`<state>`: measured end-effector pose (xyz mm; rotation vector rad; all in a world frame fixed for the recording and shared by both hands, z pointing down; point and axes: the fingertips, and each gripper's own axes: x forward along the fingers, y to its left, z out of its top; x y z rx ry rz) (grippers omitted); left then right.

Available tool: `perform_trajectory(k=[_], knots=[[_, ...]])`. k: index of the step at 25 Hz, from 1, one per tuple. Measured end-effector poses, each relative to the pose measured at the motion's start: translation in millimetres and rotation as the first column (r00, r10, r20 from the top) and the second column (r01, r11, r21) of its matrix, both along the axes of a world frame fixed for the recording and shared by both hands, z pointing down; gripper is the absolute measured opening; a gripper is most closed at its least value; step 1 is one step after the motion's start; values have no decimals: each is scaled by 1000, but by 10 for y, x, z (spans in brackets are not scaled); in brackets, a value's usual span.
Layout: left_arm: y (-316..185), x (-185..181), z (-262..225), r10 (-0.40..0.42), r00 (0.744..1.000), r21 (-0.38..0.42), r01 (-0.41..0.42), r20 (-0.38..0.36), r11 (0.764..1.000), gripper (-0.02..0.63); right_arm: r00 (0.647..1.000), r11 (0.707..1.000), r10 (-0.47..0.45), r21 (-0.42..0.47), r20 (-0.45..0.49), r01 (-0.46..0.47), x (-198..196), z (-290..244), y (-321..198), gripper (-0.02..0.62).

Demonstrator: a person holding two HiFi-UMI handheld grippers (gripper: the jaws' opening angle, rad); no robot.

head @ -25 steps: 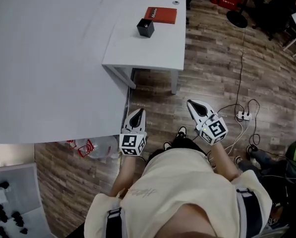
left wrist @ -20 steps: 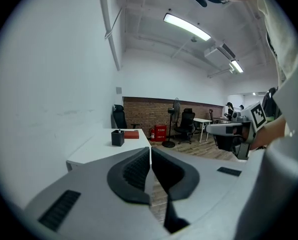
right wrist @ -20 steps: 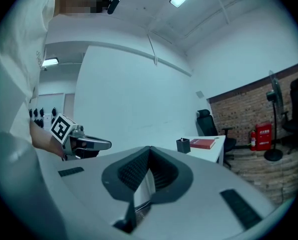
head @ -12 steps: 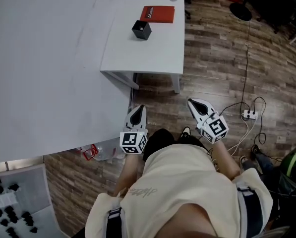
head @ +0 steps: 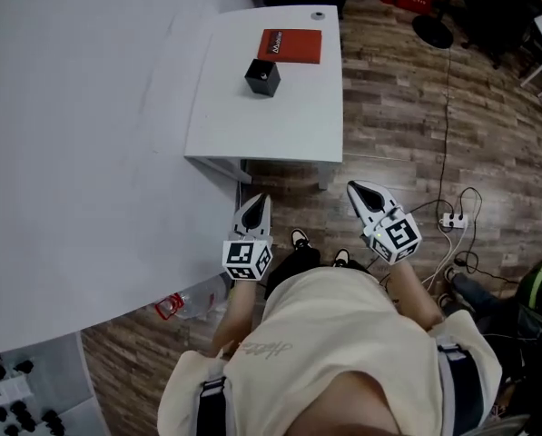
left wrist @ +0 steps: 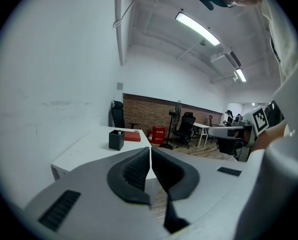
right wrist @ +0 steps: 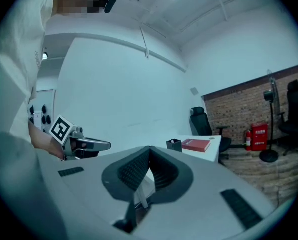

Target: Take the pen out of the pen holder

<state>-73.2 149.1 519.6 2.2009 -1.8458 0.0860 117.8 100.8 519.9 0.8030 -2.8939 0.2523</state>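
My left gripper (head: 257, 202) and right gripper (head: 358, 190) are clenched empty at lower centre, well apart from the pen holder (head: 262, 77) on the table (head: 289, 125) at upper middle, so arriving closed could topple it.

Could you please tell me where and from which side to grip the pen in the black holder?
Probably by its top end, coming straight down from above: the pen holder stands upright on the white table, and its walls hide all but a speck of the pen at the rim.
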Motion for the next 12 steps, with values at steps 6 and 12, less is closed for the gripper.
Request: perform_trajectory(k=[6,12], knots=[[-282,-404,154,39,999,4,-39,-1,999,25,998,997,-24,68,-56,28,-486,-93,-160,6],[-386,-791,294,47,999,-13,-47,7,999,25,999,999,9,35,-40,-7,-835,-6,-246,6]])
